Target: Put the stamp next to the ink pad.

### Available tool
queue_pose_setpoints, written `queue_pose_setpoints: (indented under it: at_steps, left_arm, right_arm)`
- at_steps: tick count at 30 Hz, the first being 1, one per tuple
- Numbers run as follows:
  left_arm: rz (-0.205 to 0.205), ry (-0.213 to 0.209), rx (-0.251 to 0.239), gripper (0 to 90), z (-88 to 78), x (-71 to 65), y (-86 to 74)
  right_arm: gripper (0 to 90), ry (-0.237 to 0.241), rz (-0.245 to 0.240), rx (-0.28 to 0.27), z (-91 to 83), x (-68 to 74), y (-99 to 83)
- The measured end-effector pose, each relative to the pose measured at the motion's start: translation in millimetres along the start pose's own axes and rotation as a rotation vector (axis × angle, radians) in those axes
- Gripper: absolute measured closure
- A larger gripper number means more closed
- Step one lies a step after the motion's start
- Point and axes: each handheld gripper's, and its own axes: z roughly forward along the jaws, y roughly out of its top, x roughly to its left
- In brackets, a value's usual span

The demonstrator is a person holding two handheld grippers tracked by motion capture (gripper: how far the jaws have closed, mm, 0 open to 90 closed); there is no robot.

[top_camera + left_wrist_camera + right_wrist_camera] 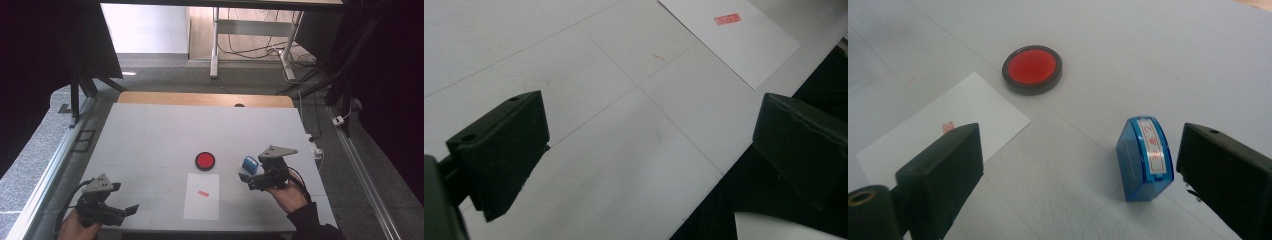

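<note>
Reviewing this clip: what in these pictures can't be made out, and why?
- Red mark on the sheet of paper: too small in the high view; the left jaw covers part of it in the right gripper view.
- Label on the blue stamp: characters too small and blurred in the right gripper view.
- Pale shape at the bottom edge of the left gripper view: cut off, unidentifiable.
- Right gripper: the hand hides its rear in the high view.

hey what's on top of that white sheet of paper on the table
The white rectangular sheet of paper carries one small red stamped mark near its middle. Nothing else lies on it. Whatever is beneath the sheet is covered.
</note>
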Motion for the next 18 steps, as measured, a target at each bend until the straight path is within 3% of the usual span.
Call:
queue_pose_setpoints:
  at_steps: [18]
  left_arm:
    - [-0.002,-0.001,-0.001,1.8,-0.1,0.1,0.0]
  right_arm:
    - [1.1,-0.048,0.035,-0.028,-28.1,4.4,-27.1]
